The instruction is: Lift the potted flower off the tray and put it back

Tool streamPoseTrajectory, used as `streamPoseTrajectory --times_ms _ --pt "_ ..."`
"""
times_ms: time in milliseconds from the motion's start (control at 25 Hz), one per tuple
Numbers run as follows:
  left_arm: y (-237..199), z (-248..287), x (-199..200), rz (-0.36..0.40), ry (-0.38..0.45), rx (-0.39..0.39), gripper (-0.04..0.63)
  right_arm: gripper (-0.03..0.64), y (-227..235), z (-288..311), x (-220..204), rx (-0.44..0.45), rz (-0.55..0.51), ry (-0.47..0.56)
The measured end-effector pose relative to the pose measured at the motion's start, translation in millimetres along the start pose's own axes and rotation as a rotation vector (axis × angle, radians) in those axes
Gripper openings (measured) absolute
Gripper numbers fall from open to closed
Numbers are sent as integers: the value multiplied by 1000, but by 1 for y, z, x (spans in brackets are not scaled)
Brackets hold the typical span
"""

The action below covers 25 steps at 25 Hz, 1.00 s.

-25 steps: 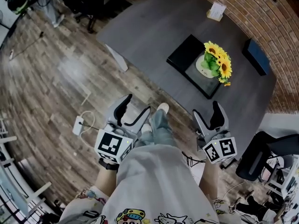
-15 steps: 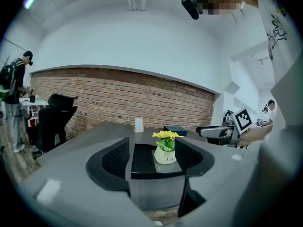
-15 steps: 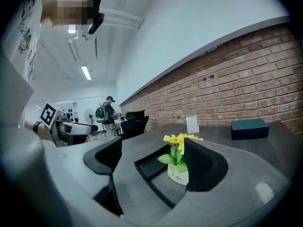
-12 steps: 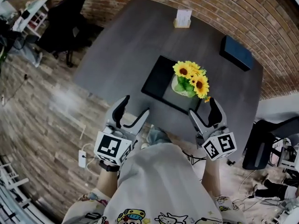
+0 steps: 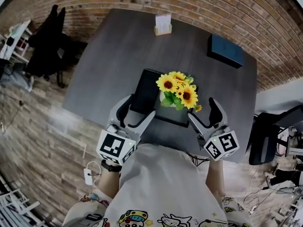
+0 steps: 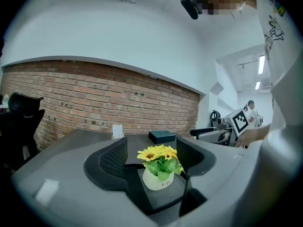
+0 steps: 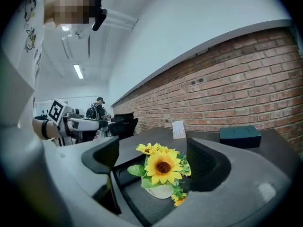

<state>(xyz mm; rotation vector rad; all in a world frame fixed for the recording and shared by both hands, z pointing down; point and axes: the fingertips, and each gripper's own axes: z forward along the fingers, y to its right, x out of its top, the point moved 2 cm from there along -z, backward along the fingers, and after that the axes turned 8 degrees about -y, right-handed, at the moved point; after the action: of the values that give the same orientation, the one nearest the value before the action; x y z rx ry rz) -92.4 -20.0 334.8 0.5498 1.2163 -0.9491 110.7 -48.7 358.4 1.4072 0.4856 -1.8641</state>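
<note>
The potted flower, yellow sunflowers in a white pot, stands on a black tray on the dark grey table. My left gripper hangs over the table's near edge, just short of the tray's left end. Its jaws have just been opening and nothing is between them. My right gripper is level with it, to the right of the pot; its jaws have also just been opening, empty. In the left gripper view the pot shows ahead between the open jaws. The right gripper view frames the flower the same way.
A dark box lies at the table's far right and a card holder at its far edge. A brick wall runs behind. Black office chairs stand at the left and right of the table.
Both grippers have come forward from over the floor to the table's near edge. The table, tray and flower now lie straight ahead between them, and the jaws stand a little wider.
</note>
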Motion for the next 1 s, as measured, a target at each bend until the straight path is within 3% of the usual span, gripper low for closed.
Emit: streamPoseTrajectory --times_ms 600,1000 --pt "-2 54 21 62 -64 -197 348 465 6 7 1 -78 26 -2" --pt "1 67 1 74 -118 -259 356 466 6 14 -14 -74 45 -20"
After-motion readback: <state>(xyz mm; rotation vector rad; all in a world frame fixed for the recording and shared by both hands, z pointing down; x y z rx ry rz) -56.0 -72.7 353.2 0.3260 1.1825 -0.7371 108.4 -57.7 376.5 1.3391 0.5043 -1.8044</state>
